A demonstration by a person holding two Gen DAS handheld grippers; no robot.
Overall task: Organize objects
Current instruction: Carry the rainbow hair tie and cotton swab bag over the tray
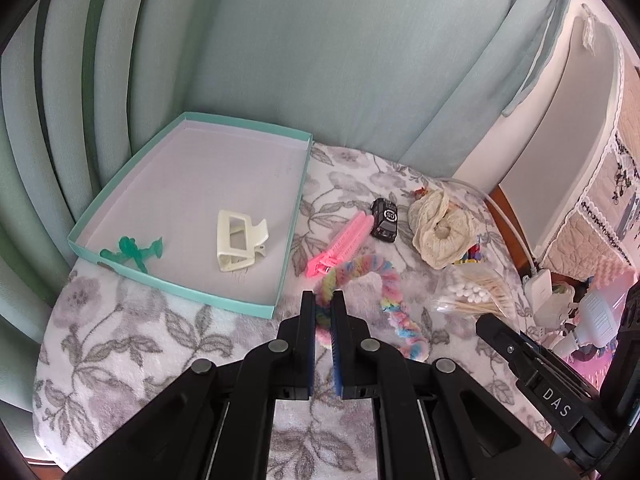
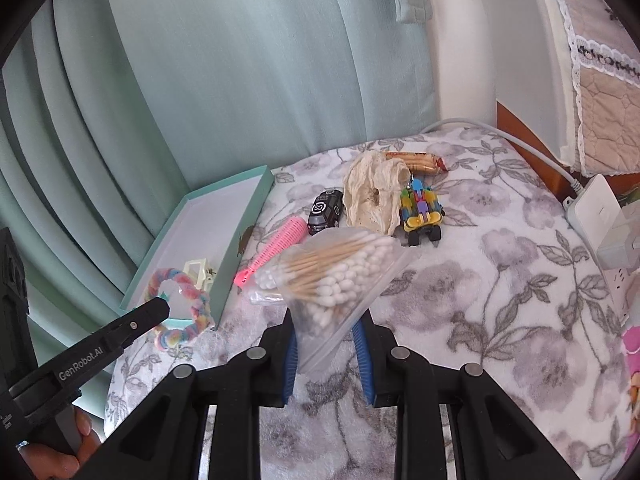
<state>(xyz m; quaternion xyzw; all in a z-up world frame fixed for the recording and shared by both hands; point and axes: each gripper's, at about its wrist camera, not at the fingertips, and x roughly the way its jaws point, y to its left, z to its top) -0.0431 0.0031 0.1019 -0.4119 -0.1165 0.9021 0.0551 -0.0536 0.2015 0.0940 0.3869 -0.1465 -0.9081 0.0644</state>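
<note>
The pastel rainbow fuzzy twisted hair band (image 1: 384, 280) is clamped at one end between the fingers of the left gripper (image 1: 323, 300), with the rest of its loop trailing toward 4 o'clock over the grey floral blanket (image 1: 120, 340). The shallow teal cardboard tray with white floor (image 1: 192, 292) lies at 10 o'clock from that gripper and already holds a cream plastic claw hair clip (image 1: 240, 240) and a small green translucent plastic piece (image 1: 132, 252). Judged from this layout, sorting is partly done: two items are in the tray and the hair band appears to be next. Outside the tray, a pink ribbed plastic hair roller clip (image 1: 344, 244), a black toy car (image 1: 385, 218), a cream crocheted fabric piece (image 1: 440, 228) and a multicoloured block-built toy vehicle (image 2: 420, 212) lie at 12 to 2 o'clock. The right gripper (image 2: 326, 320) grips the lower part of a clear zip bag of wooden-stick cotton swabs (image 2: 332, 276), which stands up tilted above the blanket. The left gripper is angled down toward the tray's near corner; in the right wrist view a hand (image 2: 60, 452) grasps its handle at 8 o'clock.
</note>
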